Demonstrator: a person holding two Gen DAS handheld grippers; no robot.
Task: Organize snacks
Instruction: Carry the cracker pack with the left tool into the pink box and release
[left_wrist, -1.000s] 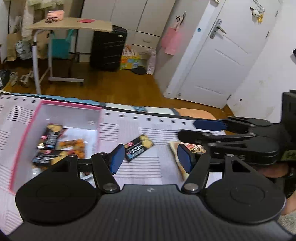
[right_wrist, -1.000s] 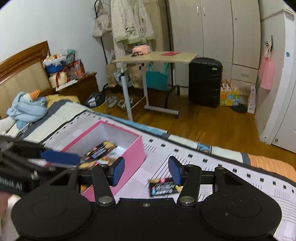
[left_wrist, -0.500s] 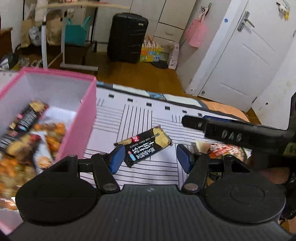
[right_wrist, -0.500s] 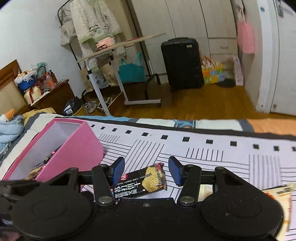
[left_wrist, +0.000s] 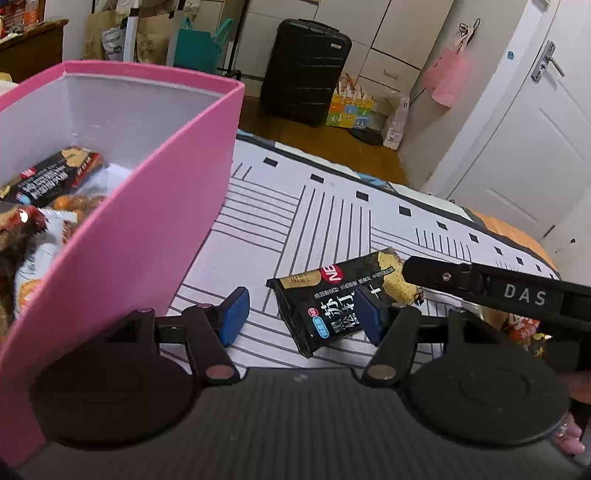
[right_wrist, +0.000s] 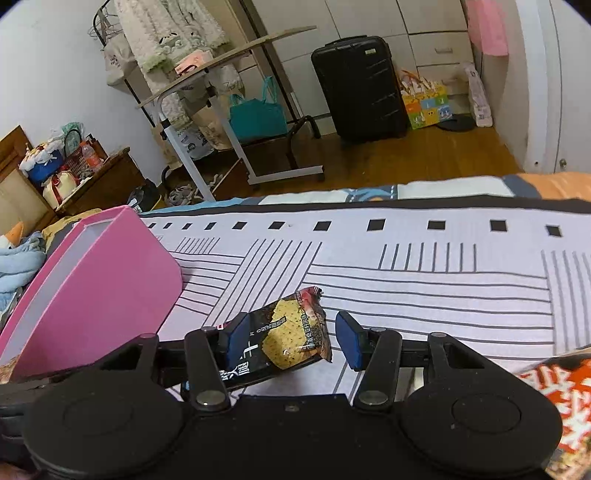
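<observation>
**Black cracker packet between both grippers**

The black cracker packet (right_wrist: 284, 339) lies on the striped bedspread (right_wrist: 424, 280). The right gripper (right_wrist: 290, 338) straddles it, jaws closing but not yet gripping; the left gripper (left_wrist: 301, 314) stands part open nearby. Beyond, the pink box (left_wrist: 147, 236) holds other snacks.

The snack pack (right_wrist: 284, 341) lies on the bed cover (right_wrist: 424, 291) between the right gripper (right_wrist: 291, 341) fingers. The box (right_wrist: 103, 288) sits to its left.
</observation>
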